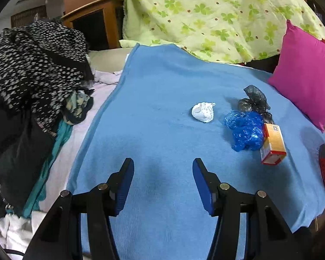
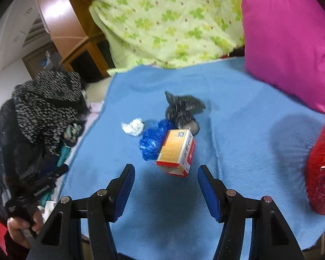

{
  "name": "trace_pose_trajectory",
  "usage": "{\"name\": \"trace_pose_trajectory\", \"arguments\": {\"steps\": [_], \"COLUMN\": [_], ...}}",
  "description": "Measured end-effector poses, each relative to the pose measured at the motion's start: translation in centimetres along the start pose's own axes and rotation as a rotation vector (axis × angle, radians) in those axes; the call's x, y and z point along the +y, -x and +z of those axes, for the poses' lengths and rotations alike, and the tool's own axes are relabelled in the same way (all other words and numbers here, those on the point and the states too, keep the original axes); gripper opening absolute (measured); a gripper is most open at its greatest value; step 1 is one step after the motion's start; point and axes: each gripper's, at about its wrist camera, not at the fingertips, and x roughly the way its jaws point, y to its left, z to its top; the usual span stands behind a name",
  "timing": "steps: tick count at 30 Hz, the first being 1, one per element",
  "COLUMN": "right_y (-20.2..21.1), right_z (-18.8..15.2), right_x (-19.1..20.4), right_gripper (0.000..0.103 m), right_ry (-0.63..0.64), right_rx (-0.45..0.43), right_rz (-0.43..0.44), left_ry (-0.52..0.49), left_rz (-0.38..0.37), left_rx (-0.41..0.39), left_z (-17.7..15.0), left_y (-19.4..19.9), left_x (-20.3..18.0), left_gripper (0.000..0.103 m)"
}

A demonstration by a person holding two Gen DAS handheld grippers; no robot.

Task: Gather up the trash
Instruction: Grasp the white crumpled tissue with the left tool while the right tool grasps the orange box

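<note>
Four bits of trash lie on a blue blanket (image 1: 162, 112): a crumpled white paper ball (image 1: 203, 112), a crumpled blue plastic bag (image 1: 246, 131), a black plastic bag (image 1: 254, 99) behind it, and an orange and red carton (image 1: 273, 144) lying on its side. My left gripper (image 1: 163, 169) is open over bare blanket, short of the paper ball. In the right wrist view the carton (image 2: 176, 152) lies just ahead of my open right gripper (image 2: 165, 173), with the blue bag (image 2: 152, 140), the black bag (image 2: 182, 110) and the paper ball (image 2: 133, 126) beyond. Nothing is between either pair of fingers.
A red mesh basket (image 2: 322, 164) stands at the blanket's right edge. A magenta pillow (image 2: 290, 43) and a green floral quilt (image 1: 216, 15) lie behind. A pile of dark clothes (image 1: 39, 69) fills the left. A person's hand (image 2: 21, 227) holds the other gripper at lower left.
</note>
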Motion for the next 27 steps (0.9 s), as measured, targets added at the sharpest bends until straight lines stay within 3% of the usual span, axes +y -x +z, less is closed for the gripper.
{"name": "trace_pose_trajectory", "arguments": {"steps": [13,15,22,27], "right_y": [-11.5,-13.0,-15.2,-15.9], "right_z": [2.3,2.5,3.1,3.1], "right_x": [-0.9,-0.8,-0.5,-1.3], "right_gripper": [0.064,0.064,0.069,0.072], "right_ry": [-0.057,-0.05,-0.054,-0.088], "right_rx": [0.118,0.141,0.189,0.221], "right_rz": [-0.065,-0.107,-0.078,-0.036], "left_ry": [-0.038,-0.04,-0.043,0.006], "left_rz": [-0.182,-0.187,-0.209,-0.22], "left_rx": [0.062,0.078,0.204,0.257], "left_z": [7.6,8.4,9.6,8.9], "left_y": [-11.2,-12.7,-18.8,-20.9], "left_x": [-3.4,-4.2,-6.7,-6.4], "left_gripper": [0.057,0.057,0.057,0.042]}}
